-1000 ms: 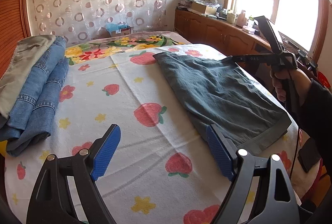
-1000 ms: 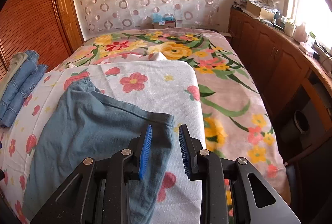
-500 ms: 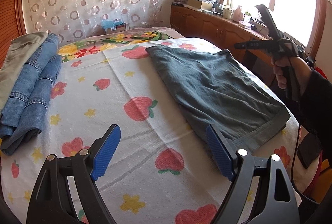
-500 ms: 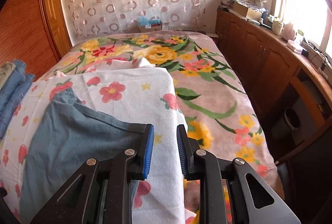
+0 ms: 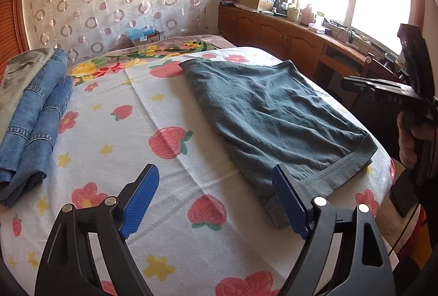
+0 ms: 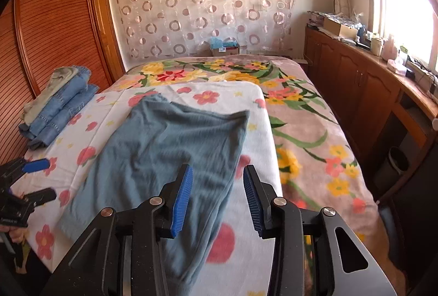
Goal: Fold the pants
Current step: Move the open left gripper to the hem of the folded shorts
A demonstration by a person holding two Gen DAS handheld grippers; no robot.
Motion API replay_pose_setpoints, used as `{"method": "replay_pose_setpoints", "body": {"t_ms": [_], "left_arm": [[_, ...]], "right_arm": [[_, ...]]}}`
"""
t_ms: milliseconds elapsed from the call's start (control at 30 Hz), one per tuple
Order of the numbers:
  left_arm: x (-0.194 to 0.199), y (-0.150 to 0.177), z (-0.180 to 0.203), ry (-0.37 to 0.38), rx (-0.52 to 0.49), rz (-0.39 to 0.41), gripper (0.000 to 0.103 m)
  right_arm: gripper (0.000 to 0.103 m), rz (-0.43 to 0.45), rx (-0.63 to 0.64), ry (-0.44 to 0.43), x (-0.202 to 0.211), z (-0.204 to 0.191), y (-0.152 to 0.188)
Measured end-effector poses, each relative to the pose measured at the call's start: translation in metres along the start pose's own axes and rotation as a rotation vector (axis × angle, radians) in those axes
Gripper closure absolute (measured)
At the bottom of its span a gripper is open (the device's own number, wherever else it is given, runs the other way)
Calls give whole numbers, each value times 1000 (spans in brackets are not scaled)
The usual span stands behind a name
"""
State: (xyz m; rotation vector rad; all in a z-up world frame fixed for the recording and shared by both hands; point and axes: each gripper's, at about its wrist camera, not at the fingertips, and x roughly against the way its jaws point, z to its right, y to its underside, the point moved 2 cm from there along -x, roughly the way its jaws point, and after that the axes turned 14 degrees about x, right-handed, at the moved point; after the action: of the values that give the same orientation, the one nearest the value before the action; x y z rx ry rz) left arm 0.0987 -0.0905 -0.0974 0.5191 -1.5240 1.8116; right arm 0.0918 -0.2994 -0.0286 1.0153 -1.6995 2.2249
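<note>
Pants: teal soft knit pants (image 5: 276,115) lie flat, folded lengthwise, on the strawberry-print towel (image 5: 153,159); waistband at 4 o'clock in the left view.
Handling: likely light and floppy; best taken at waistband corners.
Left gripper (image 5: 216,203): wide open, holding nothing.
Right gripper (image 6: 217,197): partly open, holding nothing, above the pants.
Containers: open cardboard box (image 6: 225,48) at 12 o'clock; blue contents unclear.

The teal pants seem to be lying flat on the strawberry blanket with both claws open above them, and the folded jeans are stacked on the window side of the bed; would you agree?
Not quite: the folded jeans are stacked on the wardrobe side, opposite the window, as the right wrist view shows. The rest holds: the teal pants lie flat on the strawberry blanket, and the left claw and right claw are both open.
</note>
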Motion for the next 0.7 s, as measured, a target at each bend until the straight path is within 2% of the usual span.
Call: {"method": "replay_pose_setpoints", "body": {"t_ms": [233, 467, 567, 633, 700], "left_arm": [[0, 6, 9, 20, -14, -17, 18], [-2, 13, 20, 56, -30, -45, 18], [-4, 16, 24, 60, -37, -56, 18], [-5, 18, 27, 65, -43, -66, 18], [-4, 20, 30, 73, -51, -69, 18]], "right_arm": [[63, -26, -5, -24, 32, -8, 32], [63, -44, -44, -68, 47, -2, 43], [71, -48, -74, -118, 47, 3, 45], [74, -57, -73, -117, 46, 7, 44], [84, -58, -75, -132, 47, 9, 43]]}}
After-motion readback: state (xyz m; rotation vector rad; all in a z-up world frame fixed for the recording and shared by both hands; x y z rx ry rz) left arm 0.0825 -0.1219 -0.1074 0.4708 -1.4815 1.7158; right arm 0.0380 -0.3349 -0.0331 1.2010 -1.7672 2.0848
